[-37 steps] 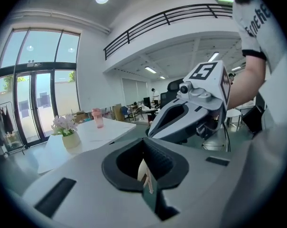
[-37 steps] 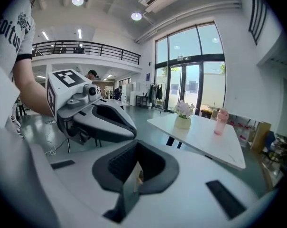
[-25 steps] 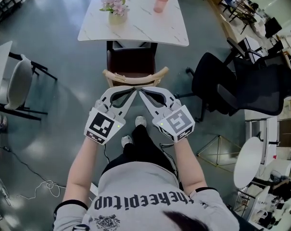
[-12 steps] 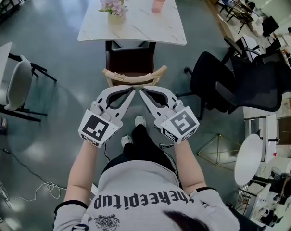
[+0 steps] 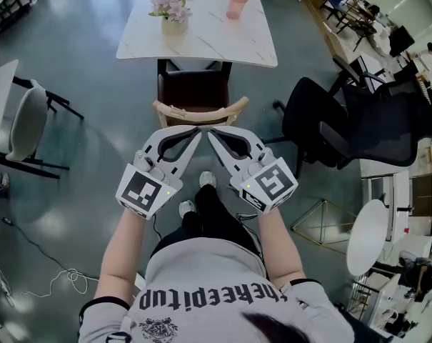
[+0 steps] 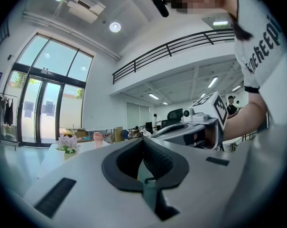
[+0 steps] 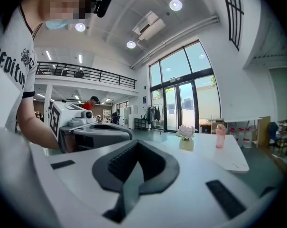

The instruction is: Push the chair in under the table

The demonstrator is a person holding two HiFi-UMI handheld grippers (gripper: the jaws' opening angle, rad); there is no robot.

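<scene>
The chair has a dark brown seat [image 5: 194, 88] and a curved pale wooden backrest [image 5: 200, 113]. It stands at the near edge of the white marble table [image 5: 201, 38], its front tucked under the top. My left gripper [image 5: 198, 131] and right gripper [image 5: 211, 133] are both shut and empty. Their tips almost meet just on my side of the backrest, and I cannot tell whether they touch it. In the left gripper view the left gripper [image 6: 143, 139] has its jaws together, with the table's flower pot [image 6: 67, 144] beyond. The right gripper [image 7: 136, 143] looks the same in its own view.
A vase of flowers [image 5: 171, 11] and a pink cup [image 5: 237, 1] stand on the table. Black office chairs [image 5: 330, 127] crowd the right side. A white chair [image 5: 26, 127] stands at the left. A cable [image 5: 58, 277] lies on the floor behind me at the left.
Both grippers have lifted a little and stayed shut, tips still together behind the backrest. The chair and table have not moved.
</scene>
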